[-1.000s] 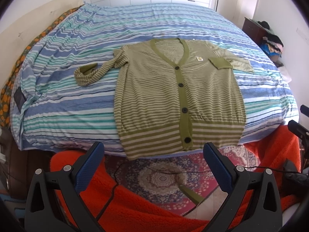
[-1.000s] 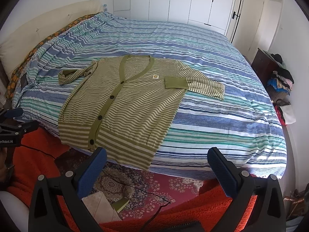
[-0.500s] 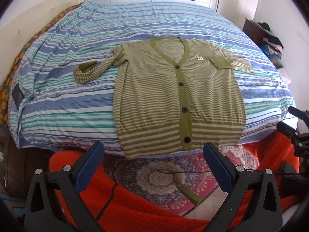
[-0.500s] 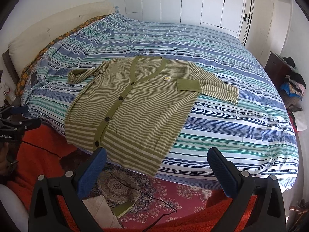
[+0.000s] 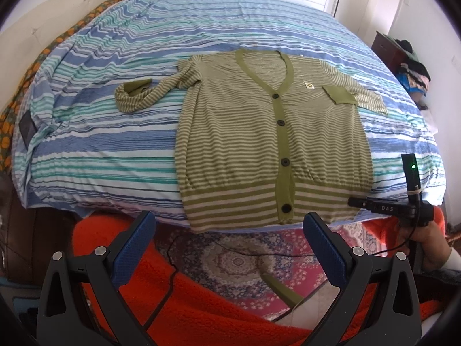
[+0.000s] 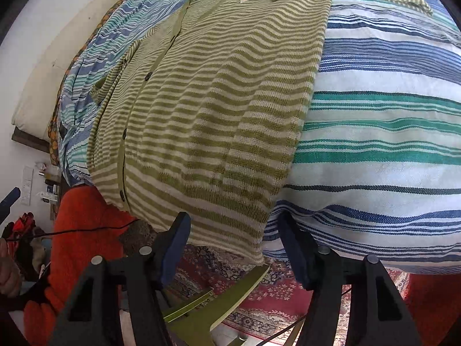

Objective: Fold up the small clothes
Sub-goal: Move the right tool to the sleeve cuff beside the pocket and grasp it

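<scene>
Reaching for the bottom right corner of the cardigan point(image 6: 207, 121) is the step I judge to be in hand, with my right claw point(image 6: 233, 248) spread and its 2 pads straddling the hem corner that droops over the edge of the bed point(image 6: 389, 144); nothing is pinched yet. The cardigan lies buttoned and face up near the foot of the bed, its hem hanging just over the edge, one sleeve point(image 5: 138, 95) crumpled out to the side and the other sleeve point(image 5: 363, 98) folded back with its cuff on the chest. To do this well I would slide the lower pad under the ribbed band so that both layers of knit are caught, close only on the knit and not on the striped bedcover point(image 5: 100, 150) beneath, and grip close to the side seam so the corner lifts without stretching. My left claw point(image 5: 227, 248) hangs wide open and empty, back from the hem near its centre; it should take the opposite corner. Against the view 0.5 s ago, the right claw has dived from well above the bed to the hem and narrowed its opening, and in the left view it now shows close to the hem's corner, while the left claw has barely shifted.
</scene>
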{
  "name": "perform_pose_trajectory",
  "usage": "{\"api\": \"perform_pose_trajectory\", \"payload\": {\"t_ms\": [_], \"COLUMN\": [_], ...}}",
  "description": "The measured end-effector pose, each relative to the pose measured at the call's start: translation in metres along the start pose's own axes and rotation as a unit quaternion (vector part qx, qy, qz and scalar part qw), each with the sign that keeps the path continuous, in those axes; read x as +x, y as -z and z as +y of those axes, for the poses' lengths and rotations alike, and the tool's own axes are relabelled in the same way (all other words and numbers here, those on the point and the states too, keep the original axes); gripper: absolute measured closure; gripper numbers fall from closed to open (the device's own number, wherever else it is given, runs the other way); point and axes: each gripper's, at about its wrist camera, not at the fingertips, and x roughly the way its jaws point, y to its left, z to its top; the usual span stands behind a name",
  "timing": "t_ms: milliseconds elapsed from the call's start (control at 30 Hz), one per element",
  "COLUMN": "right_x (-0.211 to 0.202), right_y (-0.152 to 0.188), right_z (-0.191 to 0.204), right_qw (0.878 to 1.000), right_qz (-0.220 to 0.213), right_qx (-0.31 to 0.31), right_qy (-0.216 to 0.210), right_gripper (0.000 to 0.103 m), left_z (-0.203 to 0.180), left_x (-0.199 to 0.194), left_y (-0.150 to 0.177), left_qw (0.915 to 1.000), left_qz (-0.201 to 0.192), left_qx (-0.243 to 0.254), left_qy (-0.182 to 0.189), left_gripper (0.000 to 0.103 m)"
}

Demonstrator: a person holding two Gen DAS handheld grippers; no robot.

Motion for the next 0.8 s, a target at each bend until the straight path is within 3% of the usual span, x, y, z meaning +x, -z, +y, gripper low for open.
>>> {"api": "perform_pose_trajectory", "payload": {"t_ms": [33, 67, 200, 267, 367, 500, 533, 567, 600, 667, 800], "right_x": [0.002, -0.001, -0.034, -0.041, -0.032, -0.022, -0.024, -0.026, -0.031, -0.052, -0.109], "right_y": [0.001, 0.002, 0.008, 0.013, 0.014, 0.008, 0.006, 0.005, 0.004, 0.002, -0.025], "right_z": [-0.002, -0.002, 0.016, 0.009, -0.008, -0.001, 0.001, 0.003, 0.005, 0.009, 0.019], "right_qw": [1.000, 1.000, 0.998, 0.997, 0.996, 0.994, 0.994, 0.994, 0.993, 0.990, 0.975], "right_qz": [0.008, 0.011, 0.021, 0.027, 0.034, 0.025, 0.022, 0.023, 0.029, 0.022, -0.037], "right_qx": [0.002, -0.001, -0.052, -0.050, -0.018, -0.031, -0.036, -0.040, -0.044, -0.058, -0.107], "right_qy": [-0.008, -0.013, 0.027, 0.059, 0.077, 0.101, 0.099, 0.101, 0.108, 0.130, 0.193], "right_gripper": [0.096, 0.098, 0.098, 0.098, 0.100, 0.099, 0.097, 0.088, 0.068, 0.040, 0.040], "left_z": [0.001, 0.003, 0.003, 0.000, -0.010, -0.014, -0.012, -0.010, -0.007, -0.003, -0.004], "left_x": [0.001, 0.000, 0.001, 0.005, 0.010, 0.006, 0.007, 0.008, 0.010, 0.014, 0.023], "left_y": [0.000, -0.001, -0.001, -0.002, -0.005, -0.007, -0.008, -0.008, -0.008, -0.008, -0.011], "left_qw": [1.0000, 1.0000, 0.9999, 1.0000, 0.9998, 0.9996, 0.9996, 0.9997, 0.9998, 0.9999, 0.9998], "left_qz": [0.001, 0.002, 0.002, 0.007, 0.013, 0.004, 0.005, 0.007, 0.009, 0.013, 0.021], "left_qx": [-0.002, -0.003, -0.005, -0.002, 0.013, 0.029, 0.027, 0.022, 0.017, 0.007, 0.003], "left_qy": [-0.003, -0.006, -0.010, -0.004, 0.001, -0.004, -0.004, -0.005, -0.005, -0.003, 0.006], "left_gripper": [0.001, 0.001, 0.001, 0.001, 0.001, 0.001, 0.001, 0.001, 0.001, 0.001, 0.001]}}
